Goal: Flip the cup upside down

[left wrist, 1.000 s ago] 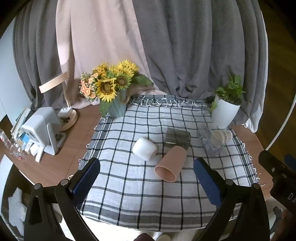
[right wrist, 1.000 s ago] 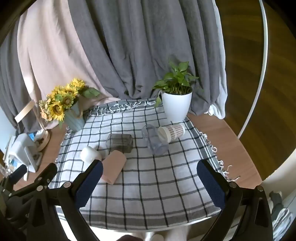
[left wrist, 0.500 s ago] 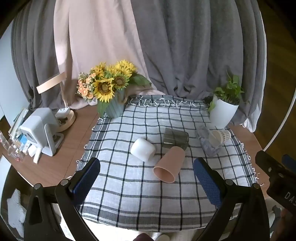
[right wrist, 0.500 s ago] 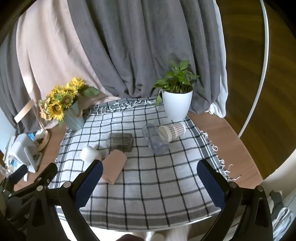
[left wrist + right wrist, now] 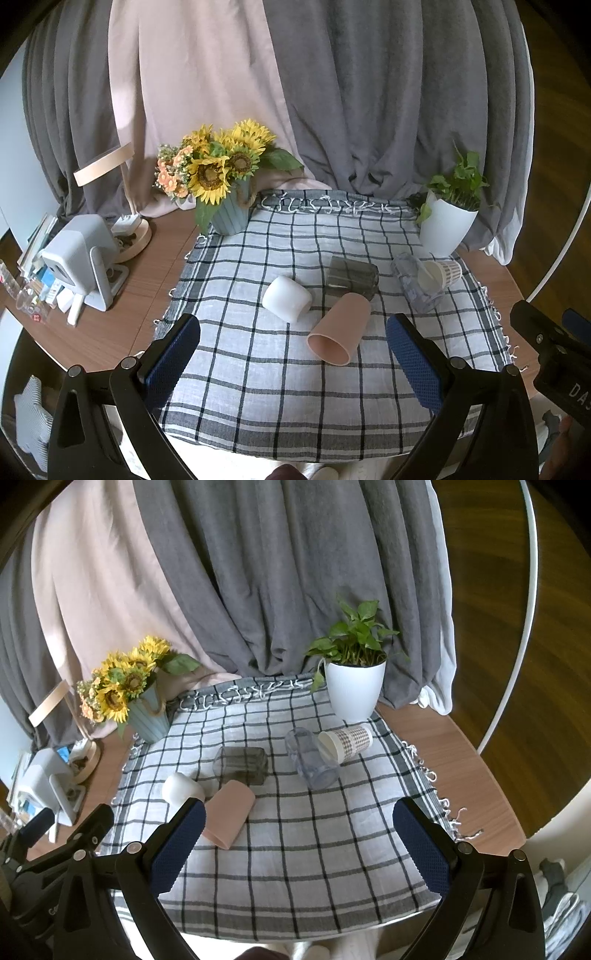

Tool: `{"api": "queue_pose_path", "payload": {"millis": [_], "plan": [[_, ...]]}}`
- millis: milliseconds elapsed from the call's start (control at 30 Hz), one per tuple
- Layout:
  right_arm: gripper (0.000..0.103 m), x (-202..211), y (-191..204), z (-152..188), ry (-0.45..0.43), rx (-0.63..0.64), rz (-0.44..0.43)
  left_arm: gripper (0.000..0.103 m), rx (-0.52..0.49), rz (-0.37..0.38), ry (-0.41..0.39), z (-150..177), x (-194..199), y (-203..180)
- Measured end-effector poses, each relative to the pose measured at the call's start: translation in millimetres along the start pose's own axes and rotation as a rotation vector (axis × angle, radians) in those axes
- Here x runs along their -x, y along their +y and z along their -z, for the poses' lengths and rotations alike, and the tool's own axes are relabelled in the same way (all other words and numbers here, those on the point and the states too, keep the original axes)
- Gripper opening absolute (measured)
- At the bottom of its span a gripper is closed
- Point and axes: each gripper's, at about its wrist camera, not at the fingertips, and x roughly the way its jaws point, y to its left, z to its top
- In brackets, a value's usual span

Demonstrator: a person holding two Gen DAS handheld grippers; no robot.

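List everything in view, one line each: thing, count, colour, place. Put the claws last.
pink cup: 1, salmon pink, on its side, cloth centre.
white cup: 1, white, on its side, beside the pink cup.
smoky glass: 1, dark grey, lying behind the pink cup.
clear cup: 1, transparent, lying right of centre.
paper cup: 1, white with checks, lying against the clear cup.
checked cloth: 1, white and black, over the table.
sunflower vase: 1, pale blue, back left.
potted plant: 1, white pot, back right.
left claw: 1, black, blue pads, open.
right claw: 1, same, open.
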Motion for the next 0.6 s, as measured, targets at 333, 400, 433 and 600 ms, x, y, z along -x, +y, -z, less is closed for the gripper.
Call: {"api": "queue_pose_path", "payload": {"millis": [333, 400, 433, 600], "plan": [[0.102, 0.3, 2.9, 0.5, 0.001, -0.002, 0.001, 0.103, 0.007, 0.004, 0.001, 0.6, 1.6, 9.0], [0.102, 0.6, 3.2, 0.9, 0.002, -0.002, 0.001, 0.103, 0.007, 0.005, 0.0, -0.1, 2.1, 10.1], [0.102, 0.8, 3.3, 1.2, 0.001, -0.002, 0.001, 0.103, 0.006, 0.004, 0.002, -0.8, 1.6, 9.1], [0.102, 0.9, 4.4, 1.7, -0.003, -0.002, 0.003, 0.103, 0.007, 0.003, 0.004, -0.7, 1.7, 9.6]]}}
